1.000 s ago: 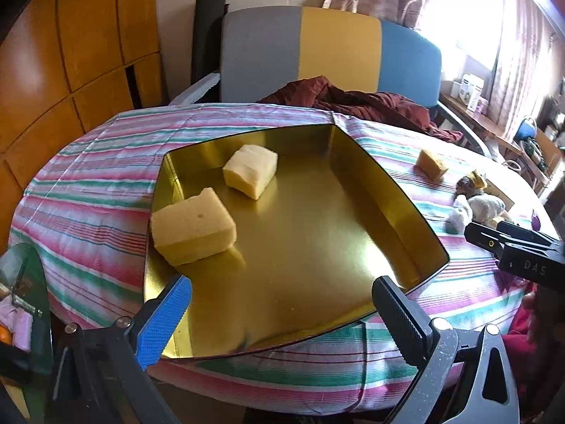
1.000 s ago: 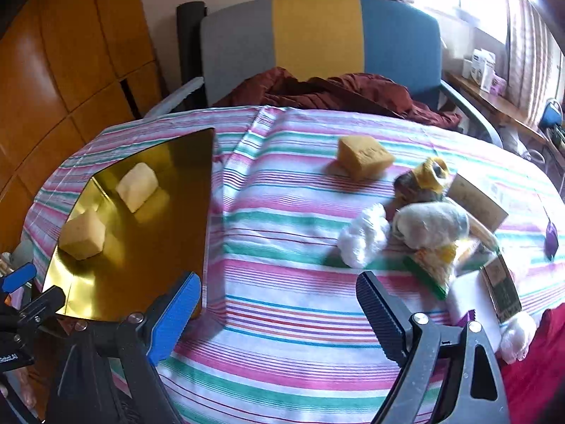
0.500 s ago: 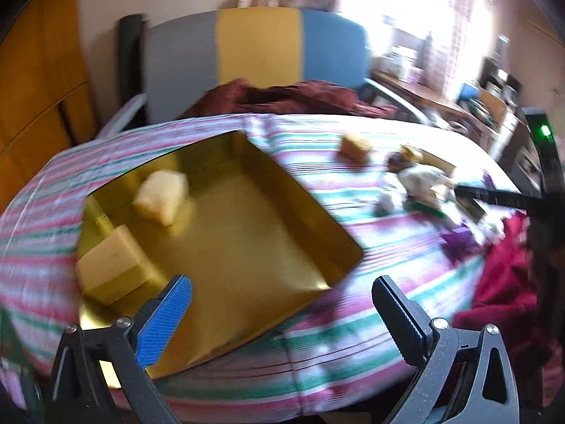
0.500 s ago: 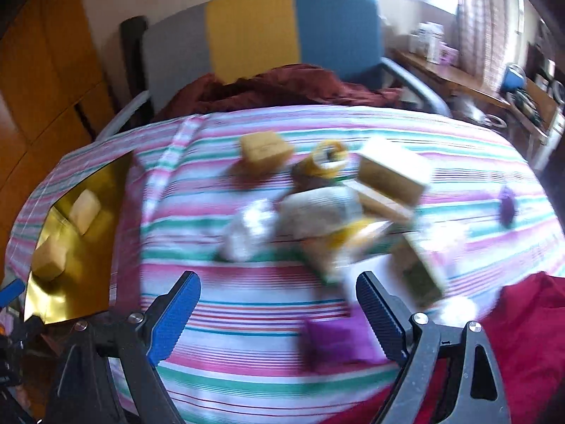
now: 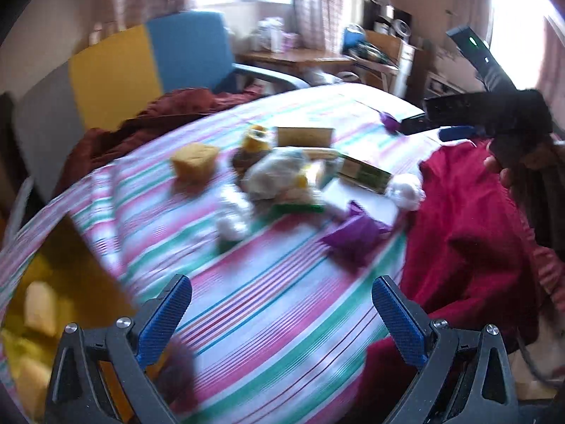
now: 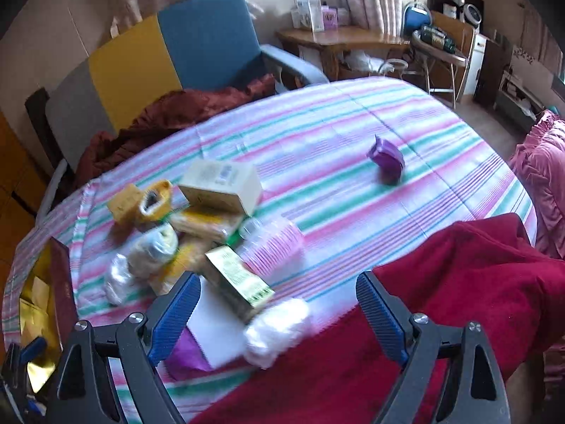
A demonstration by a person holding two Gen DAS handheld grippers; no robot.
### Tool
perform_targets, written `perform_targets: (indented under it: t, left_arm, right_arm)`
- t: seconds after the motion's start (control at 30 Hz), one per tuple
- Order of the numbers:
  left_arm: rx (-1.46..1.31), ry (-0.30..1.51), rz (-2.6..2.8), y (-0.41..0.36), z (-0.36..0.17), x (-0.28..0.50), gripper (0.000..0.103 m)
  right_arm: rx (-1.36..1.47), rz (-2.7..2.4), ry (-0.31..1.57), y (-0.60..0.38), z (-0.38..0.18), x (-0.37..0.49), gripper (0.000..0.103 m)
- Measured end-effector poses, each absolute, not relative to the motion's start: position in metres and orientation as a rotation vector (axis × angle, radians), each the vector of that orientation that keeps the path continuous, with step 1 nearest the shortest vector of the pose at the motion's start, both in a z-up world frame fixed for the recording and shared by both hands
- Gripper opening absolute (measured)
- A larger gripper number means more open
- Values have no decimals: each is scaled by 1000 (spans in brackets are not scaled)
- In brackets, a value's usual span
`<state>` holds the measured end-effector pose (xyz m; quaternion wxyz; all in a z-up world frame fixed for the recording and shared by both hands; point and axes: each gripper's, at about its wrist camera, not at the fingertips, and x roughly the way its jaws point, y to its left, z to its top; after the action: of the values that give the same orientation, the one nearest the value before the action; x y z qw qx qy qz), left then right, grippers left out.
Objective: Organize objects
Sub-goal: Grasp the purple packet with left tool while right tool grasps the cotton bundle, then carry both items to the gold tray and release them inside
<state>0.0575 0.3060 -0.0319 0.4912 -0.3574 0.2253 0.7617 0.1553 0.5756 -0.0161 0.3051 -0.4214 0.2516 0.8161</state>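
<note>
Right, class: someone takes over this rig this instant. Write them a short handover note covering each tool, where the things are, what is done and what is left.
Left tool: open, empty, above the striped tablecloth.
Right tool: open, empty, over the near edge of the pile.
Gold tray: at the table's left end, two yellow sponges inside.
Done: those two sponges are in the tray.
Left: a third yellow sponge, a cardboard box, a green-labelled box, white wrapped bundles and purple packets lie loose on the cloth. The pictures are blurred, so check each item before gripping.
</note>
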Motion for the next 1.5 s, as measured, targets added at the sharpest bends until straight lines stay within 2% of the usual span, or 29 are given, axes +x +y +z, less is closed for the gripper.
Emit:
perform_targets:
  t: [0.13, 0.3, 0.5, 0.6, 0.67, 0.7, 0.73, 0.83, 1.17, 1.37, 1.5]
  left_arm:
    - [-858, 569, 1752, 341, -46, 66, 103]
    - [-838, 634, 1684, 370, -63, 71, 102]
    - [-851, 649, 1620, 396, -77, 65, 91]
    - [-870, 655, 1578, 407, -86, 65, 80]
    - [-887, 667, 1554, 413, -94, 66, 67]
    - [-906, 672, 1540, 416, -98, 66, 49]
    - [-916, 672, 1539, 416, -100, 66, 43]
    - [-927, 620, 1541, 410, -99, 63, 36]
    - [-1013, 489, 1570, 368, -90, 58, 35]
    - [-1007, 381, 1658, 327, -59, 50, 36]
    - [-1007, 282, 1762, 282, -36, 35, 36]
  right_arm:
    - [-1303, 2180, 672, 580, -35, 150, 91]
    - [-1587, 2189, 531, 571, -60, 135, 90]
    - [-1769, 2163, 373, 567, -78, 116, 90]
    - [-1831, 2152, 351, 565, -88, 109, 90]
    - [-1864, 2155, 330, 562, -92, 104, 79]
    - [-1879, 2158, 322, 560, -95, 103, 74]
    - [-1894, 2160, 318, 558, -97, 103, 68]
    - [-1885, 2194, 315, 554, -95, 105, 61]
    - [-1768, 2216, 321, 539, -75, 135, 59]
    - [-1620, 2346, 356, 517, -33, 140, 59]
    - [-1564, 2466, 330, 488, -14, 112, 59]
